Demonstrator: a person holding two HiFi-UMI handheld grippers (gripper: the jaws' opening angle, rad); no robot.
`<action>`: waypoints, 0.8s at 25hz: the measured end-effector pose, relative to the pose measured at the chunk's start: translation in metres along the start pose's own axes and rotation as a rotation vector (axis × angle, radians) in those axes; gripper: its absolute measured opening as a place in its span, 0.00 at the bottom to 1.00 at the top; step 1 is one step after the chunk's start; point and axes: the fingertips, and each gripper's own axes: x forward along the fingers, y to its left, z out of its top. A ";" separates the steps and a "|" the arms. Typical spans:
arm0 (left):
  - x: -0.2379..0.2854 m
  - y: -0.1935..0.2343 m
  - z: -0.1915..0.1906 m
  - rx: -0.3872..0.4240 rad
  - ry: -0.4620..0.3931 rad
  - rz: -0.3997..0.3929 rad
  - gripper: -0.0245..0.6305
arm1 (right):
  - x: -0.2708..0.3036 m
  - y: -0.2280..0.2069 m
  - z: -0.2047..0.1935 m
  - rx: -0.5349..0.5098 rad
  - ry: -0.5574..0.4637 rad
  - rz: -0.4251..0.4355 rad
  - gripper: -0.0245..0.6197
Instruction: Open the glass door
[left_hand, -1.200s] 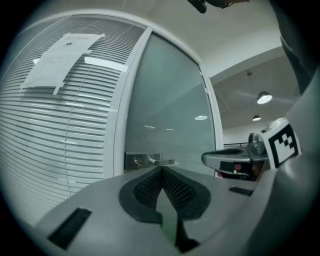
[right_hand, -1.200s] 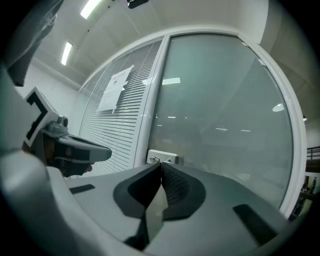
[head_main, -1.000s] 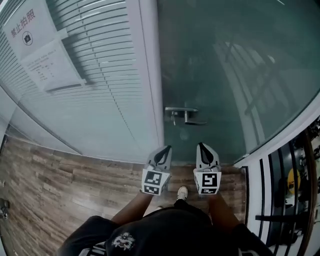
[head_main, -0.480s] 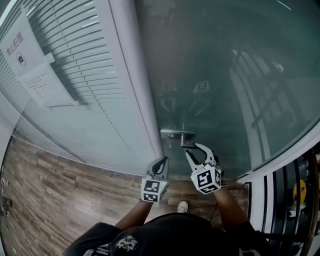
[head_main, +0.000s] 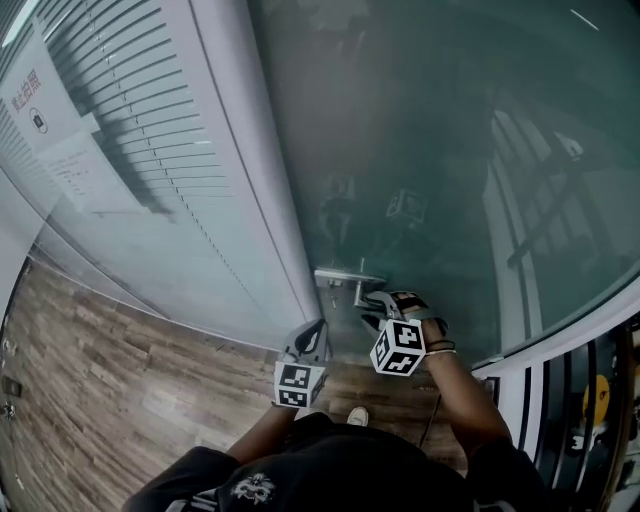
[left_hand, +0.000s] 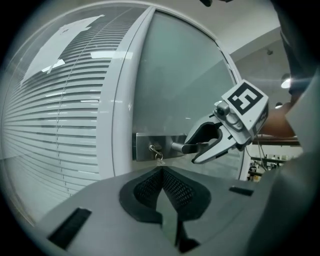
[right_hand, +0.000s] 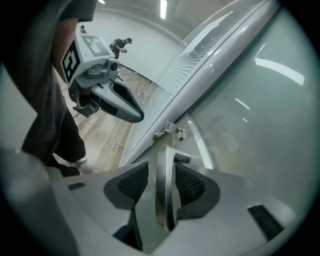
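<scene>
The frosted glass door (head_main: 430, 150) carries a metal lever handle (head_main: 350, 283) on a lock plate, with a key (left_hand: 156, 151) in the lock. My right gripper (head_main: 375, 312) is rolled onto its side at the lever. Its jaws are opening, and the lever (right_hand: 165, 185) lies between the pads with a thin gap on one side. From the left gripper view the right gripper (left_hand: 200, 150) brackets the lever's end. My left gripper (head_main: 312, 335) hangs shut and empty, just left of the handle and below it, short of the door frame.
A white door frame (head_main: 250, 170) separates the door from a glass wall with blinds (head_main: 130, 130) and paper notices (head_main: 60, 140). Wooden floor (head_main: 120, 400) lies at the left. A black railing (head_main: 600, 400) stands at the far right. The person's shoe (head_main: 357, 416) is below the grippers.
My right gripper went forward to the lever, rolled onto its side and opened round it. The left gripper drifted slightly forward and down. The door came closer in view.
</scene>
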 end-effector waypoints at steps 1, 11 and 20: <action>0.000 -0.001 0.000 -0.001 0.004 -0.001 0.05 | 0.002 0.001 0.000 0.006 0.007 0.030 0.30; 0.023 -0.009 0.003 0.013 -0.005 -0.091 0.05 | 0.029 0.012 -0.008 0.075 0.081 0.207 0.09; 0.037 -0.015 -0.001 0.014 -0.003 -0.159 0.05 | 0.035 0.012 0.002 0.207 -0.122 0.230 0.07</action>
